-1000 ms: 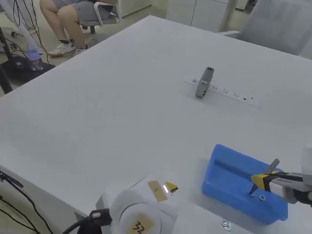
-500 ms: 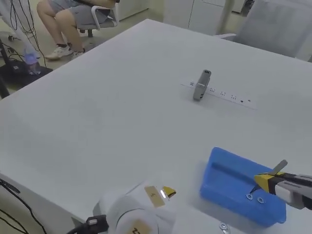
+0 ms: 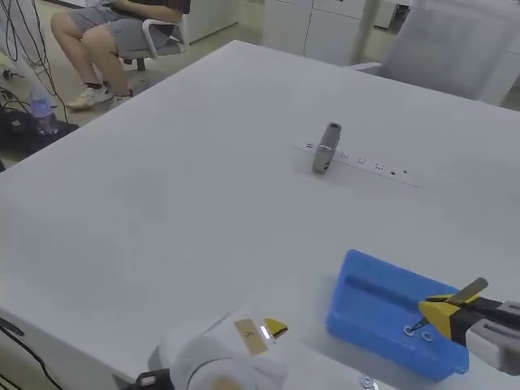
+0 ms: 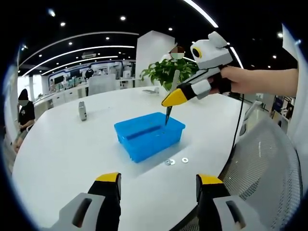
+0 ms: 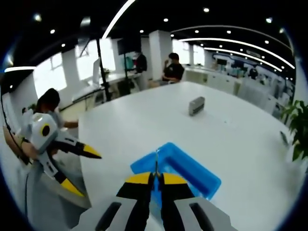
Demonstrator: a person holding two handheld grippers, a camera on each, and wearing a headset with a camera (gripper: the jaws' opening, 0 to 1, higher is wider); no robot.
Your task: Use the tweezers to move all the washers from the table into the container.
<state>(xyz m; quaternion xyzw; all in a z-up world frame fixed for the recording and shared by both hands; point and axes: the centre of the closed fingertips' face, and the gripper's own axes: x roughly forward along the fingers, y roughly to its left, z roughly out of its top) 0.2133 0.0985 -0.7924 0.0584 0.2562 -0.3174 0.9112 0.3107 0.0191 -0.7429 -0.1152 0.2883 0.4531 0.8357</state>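
A gray device (image 3: 326, 147) stands on a white power strip (image 3: 375, 166) far across the table (image 3: 179, 187), well apart from the blue container (image 3: 374, 341). The right tongs (image 3: 439, 309) are clamped on the tweezers (image 4: 167, 114), whose tips point down into the container near two small silver washers (image 3: 409, 331). Two more lie on the table just beside it. The left tongs (image 4: 159, 180) stand apart, empty.

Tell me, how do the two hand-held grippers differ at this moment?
The left gripper has its jaws wide apart and holds nothing; the right gripper is shut on the tweezers. The left gripper sits near the edge of the table, short of the blue container; the right gripper hangs over it, with the tweezers pointing down into it. Both have white bodies and black jaws with yellow tips.
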